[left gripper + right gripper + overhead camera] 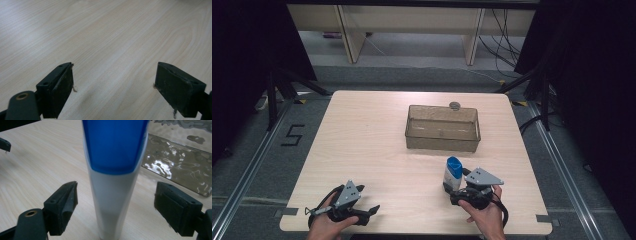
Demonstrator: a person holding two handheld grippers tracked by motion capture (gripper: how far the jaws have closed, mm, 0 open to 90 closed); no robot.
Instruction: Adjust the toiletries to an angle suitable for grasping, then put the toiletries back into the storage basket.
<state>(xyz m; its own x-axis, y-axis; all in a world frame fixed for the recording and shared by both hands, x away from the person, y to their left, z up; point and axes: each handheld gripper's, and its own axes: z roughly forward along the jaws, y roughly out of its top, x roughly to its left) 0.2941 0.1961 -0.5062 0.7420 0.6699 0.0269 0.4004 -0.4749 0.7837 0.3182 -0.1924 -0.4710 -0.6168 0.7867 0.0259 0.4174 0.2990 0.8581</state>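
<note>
Your right gripper (454, 192) sat at the table's (377, 150) near right edge, jaws spread with the upright white, blue-capped tube (453, 174) standing untouched between them, and your left gripper (373, 209) rested unclenched and empty at the near left. Beyond the tube lay the clear plastic bin (442, 143), with a small grey disc (455, 105) behind it.
</note>
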